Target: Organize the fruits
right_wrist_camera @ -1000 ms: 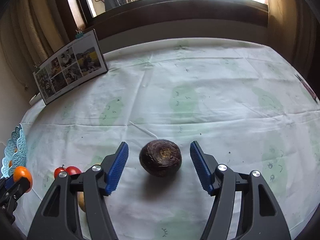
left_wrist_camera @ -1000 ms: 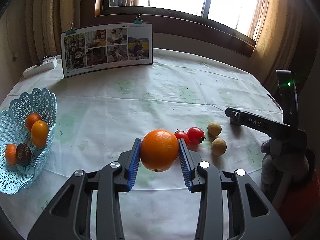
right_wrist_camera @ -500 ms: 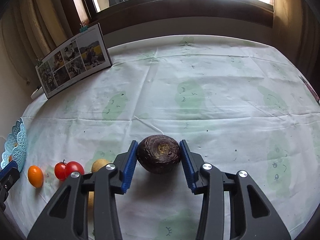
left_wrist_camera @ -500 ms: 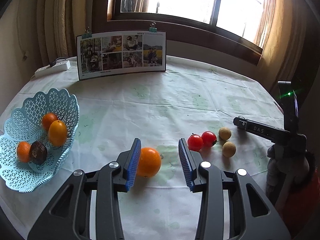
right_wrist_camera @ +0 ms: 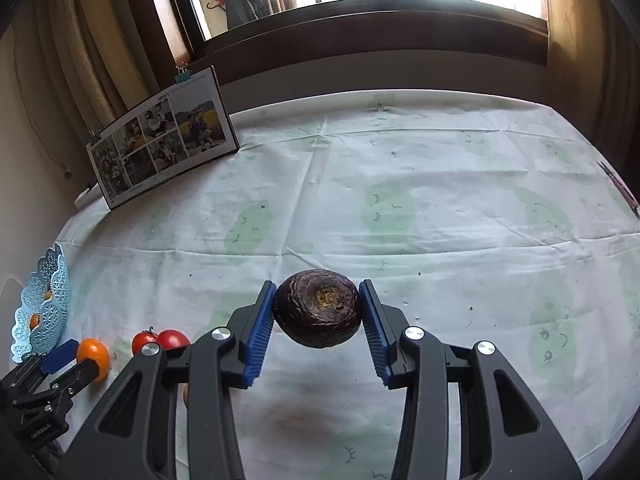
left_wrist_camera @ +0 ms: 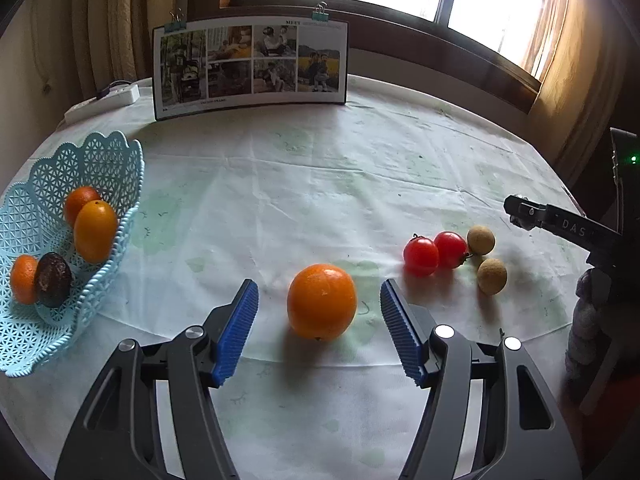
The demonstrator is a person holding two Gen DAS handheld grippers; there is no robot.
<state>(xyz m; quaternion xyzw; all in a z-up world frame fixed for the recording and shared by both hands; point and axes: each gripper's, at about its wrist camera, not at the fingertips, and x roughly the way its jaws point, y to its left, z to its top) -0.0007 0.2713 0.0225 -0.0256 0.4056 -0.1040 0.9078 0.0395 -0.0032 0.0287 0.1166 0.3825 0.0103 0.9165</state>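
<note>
An orange (left_wrist_camera: 322, 300) rests on the tablecloth between the fingers of my left gripper (left_wrist_camera: 317, 289), which is open and clear of it on both sides. My right gripper (right_wrist_camera: 317, 286) is shut on a dark wrinkled passion fruit (right_wrist_camera: 319, 308), held a little above the cloth with its shadow beneath. A light-blue lattice basket (left_wrist_camera: 108, 160) at the left holds several small oranges and one dark fruit. Right of the orange lie two red tomatoes (left_wrist_camera: 421, 256) and two brown round fruits (left_wrist_camera: 492, 276).
A clipped photo board (left_wrist_camera: 250, 66) stands at the back of the round table, with a white power strip (left_wrist_camera: 104, 100) to its left. The window and curtains are behind. The table edge curves close on the right, where a thin dark object (right_wrist_camera: 620, 188) lies.
My left gripper set the orange down, opened wide and drew back from it. My right gripper closed on the passion fruit and raised it off the cloth.
</note>
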